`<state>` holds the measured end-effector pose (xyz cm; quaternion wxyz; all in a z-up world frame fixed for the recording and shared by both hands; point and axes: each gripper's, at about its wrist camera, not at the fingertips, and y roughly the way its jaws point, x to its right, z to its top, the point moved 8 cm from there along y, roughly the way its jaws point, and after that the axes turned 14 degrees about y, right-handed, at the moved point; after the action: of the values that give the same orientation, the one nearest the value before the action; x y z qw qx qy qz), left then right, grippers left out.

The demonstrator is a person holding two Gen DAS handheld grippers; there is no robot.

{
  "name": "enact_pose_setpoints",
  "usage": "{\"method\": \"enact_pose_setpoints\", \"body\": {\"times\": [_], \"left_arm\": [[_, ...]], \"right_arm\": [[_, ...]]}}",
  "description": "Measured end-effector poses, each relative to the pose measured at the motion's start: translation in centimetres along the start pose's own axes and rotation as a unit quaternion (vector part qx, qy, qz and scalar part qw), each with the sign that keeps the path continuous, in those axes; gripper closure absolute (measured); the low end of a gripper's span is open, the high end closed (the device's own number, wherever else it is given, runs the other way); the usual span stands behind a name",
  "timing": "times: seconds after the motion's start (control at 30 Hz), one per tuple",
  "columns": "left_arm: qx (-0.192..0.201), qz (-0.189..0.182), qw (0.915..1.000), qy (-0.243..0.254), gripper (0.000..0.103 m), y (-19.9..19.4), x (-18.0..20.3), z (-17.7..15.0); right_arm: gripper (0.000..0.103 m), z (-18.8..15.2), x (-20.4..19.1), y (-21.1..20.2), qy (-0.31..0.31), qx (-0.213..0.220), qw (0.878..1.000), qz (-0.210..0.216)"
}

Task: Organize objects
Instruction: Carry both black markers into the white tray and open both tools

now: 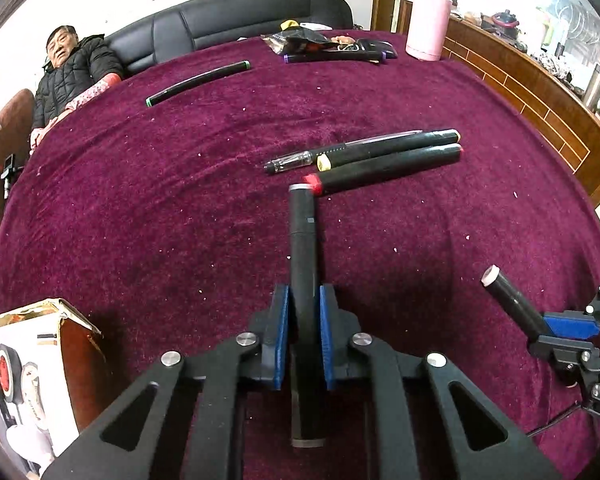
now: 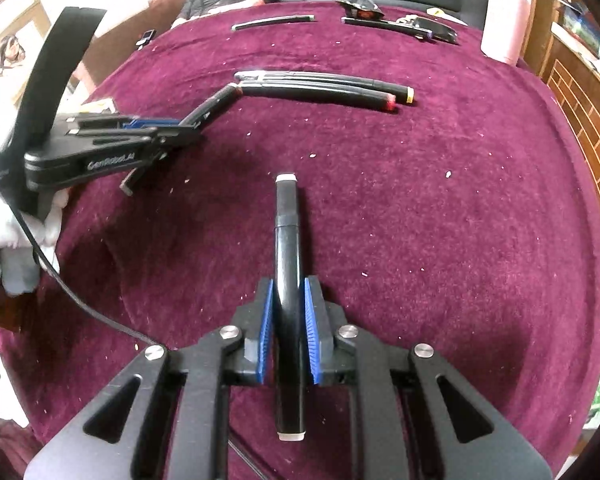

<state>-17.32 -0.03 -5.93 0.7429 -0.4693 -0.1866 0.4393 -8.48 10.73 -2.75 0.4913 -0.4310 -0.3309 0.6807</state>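
My left gripper (image 1: 304,336) is clamped on a grey-tipped marker (image 1: 303,240), its tip just short of the marker row (image 1: 380,158) ahead. My right gripper (image 2: 287,332) pinches a white-tipped marker (image 2: 286,240) above the bench (image 2: 460,240).

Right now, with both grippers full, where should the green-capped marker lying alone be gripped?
Grip the green-capped marker mid-barrel, coming from above with the jaws across its width. It lies flat on the purple cloth, clear of other pens, so both long sides look free.

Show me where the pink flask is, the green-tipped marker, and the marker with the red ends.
pink flask (image 1: 427,28), left wrist view, middle of its body.
green-tipped marker (image 1: 198,83), left wrist view, mid-barrel.
red-ended marker (image 1: 388,169), left wrist view, middle of the black barrel.
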Motion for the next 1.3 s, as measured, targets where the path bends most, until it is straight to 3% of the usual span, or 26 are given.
{"method": "enact_pose_setpoints", "body": {"times": [0.2, 0.27, 0.3, 0.33, 0.4, 0.77, 1.0, 1.3], "left_arm": [[0.026, -0.031, 0.9982, -0.044, 0.092, -0.5, -0.4, -0.6], [0.040, -0.045, 0.9963, -0.061, 0.092, -1.7, -0.5, -1.3], [0.047, -0.046, 0.9958, -0.064, 0.092, -2.4, -0.5, -1.3], [0.056, -0.051, 0.9949, -0.068, 0.092, -3.1, -0.6, -1.5], [0.075, -0.056, 0.9927, -0.076, 0.092, -5.1, -0.5, -1.9], [0.168, -0.085, 0.9751, -0.118, 0.092, -15.1, -1.8, -6.7], [0.204, -0.051, 0.9648, -0.158, 0.092, -20.2, -5.8, -12.0], [0.198, 0.013, 0.9517, -0.234, 0.091, -21.6, -13.0, -20.5]], "right_arm": [[0.069, 0.2, -1.6, 0.5, -0.002, 0.011, 1.000, -0.016], [0.074, 0.2, -1.9, 0.6, -0.009, 0.021, 0.999, -0.035], [0.086, 0.2, -1.8, 0.6, -0.011, 0.026, 0.999, -0.044], [0.090, 0.2, -1.7, 0.4, -0.005, 0.027, 0.999, -0.044], [0.091, -0.1, -1.7, -0.1, 0.020, 0.023, 0.999, -0.012], [0.091, -2.9, -6.0, -3.9, 0.021, 0.062, 0.998, -0.001], [0.090, -3.6, -14.9, -8.5, -0.039, 0.129, 0.991, 0.020], [0.090, -5.1, -25.2, -6.2, -0.110, 0.114, 0.985, 0.061]]}}
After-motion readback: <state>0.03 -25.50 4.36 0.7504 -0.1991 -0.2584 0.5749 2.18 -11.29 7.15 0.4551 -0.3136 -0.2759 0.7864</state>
